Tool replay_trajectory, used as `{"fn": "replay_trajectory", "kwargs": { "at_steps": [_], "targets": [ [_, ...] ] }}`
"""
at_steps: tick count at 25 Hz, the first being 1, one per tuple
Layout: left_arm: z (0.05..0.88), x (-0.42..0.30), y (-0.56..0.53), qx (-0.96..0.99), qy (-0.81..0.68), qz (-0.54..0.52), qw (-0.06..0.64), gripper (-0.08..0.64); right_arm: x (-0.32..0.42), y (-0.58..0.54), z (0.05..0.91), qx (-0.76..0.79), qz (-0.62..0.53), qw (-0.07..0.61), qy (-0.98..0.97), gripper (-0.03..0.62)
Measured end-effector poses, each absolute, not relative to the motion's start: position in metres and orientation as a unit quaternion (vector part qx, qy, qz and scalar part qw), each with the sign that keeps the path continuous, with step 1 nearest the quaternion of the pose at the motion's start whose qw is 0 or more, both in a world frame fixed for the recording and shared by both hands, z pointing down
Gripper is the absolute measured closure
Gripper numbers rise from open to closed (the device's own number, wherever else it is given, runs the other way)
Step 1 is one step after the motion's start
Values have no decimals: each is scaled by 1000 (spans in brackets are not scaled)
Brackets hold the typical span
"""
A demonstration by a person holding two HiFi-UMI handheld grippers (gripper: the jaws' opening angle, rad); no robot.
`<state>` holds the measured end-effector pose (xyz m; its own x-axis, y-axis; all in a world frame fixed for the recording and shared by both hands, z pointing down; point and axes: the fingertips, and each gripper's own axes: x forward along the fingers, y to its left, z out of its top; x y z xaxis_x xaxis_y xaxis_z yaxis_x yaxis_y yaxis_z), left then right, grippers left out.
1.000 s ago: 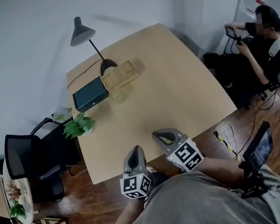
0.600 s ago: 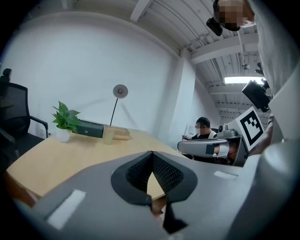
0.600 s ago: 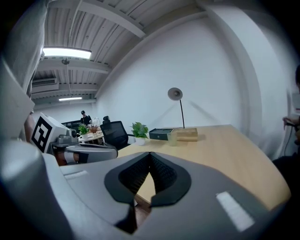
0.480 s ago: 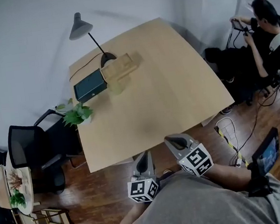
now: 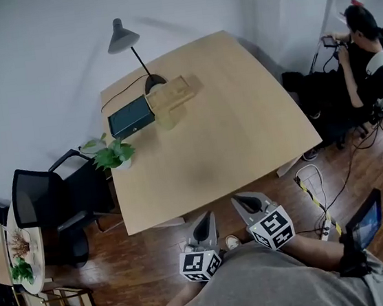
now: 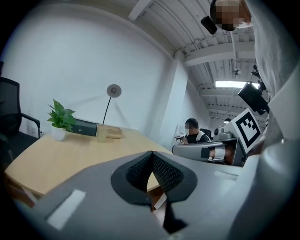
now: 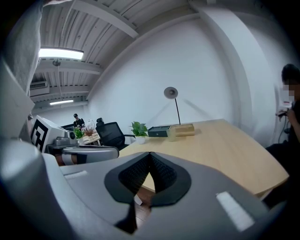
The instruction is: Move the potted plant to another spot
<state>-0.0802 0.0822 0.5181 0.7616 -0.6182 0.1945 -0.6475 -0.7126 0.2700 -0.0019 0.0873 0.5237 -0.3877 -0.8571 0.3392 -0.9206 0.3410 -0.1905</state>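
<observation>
The potted plant (image 5: pixel 113 155), green leaves in a small white pot, stands at the left edge of the wooden table (image 5: pixel 222 124). It also shows in the left gripper view (image 6: pixel 59 121) and far off in the right gripper view (image 7: pixel 139 130). My left gripper (image 5: pixel 206 217) and right gripper (image 5: pixel 242 201) hang side by side over the floor, just short of the table's near edge and far from the plant. In each gripper view the jaws meet with nothing between them: left gripper (image 6: pixel 151 153), right gripper (image 7: pixel 150 153).
At the table's far end stand a desk lamp (image 5: pixel 124 38), a dark box (image 5: pixel 131 117), a wooden block (image 5: pixel 170 94) and a pale cup (image 5: pixel 165 121). A black chair (image 5: pixel 42 209) sits left of the table. A person (image 5: pixel 363 58) sits at the right. Cables (image 5: pixel 309 183) lie on the floor.
Both grippers have drawn back from over the table's near edge to above the floor in front of it. They stayed shut. The plant has not moved.
</observation>
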Motion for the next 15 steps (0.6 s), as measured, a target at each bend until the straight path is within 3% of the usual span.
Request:
{"fn": "replay_trajectory", "kwargs": {
  "at_steps": [15],
  "targets": [
    [532, -82, 97, 922, -339, 57, 176, 549, -1, 104, 540, 552, 202, 106, -802, 588]
  ]
}}
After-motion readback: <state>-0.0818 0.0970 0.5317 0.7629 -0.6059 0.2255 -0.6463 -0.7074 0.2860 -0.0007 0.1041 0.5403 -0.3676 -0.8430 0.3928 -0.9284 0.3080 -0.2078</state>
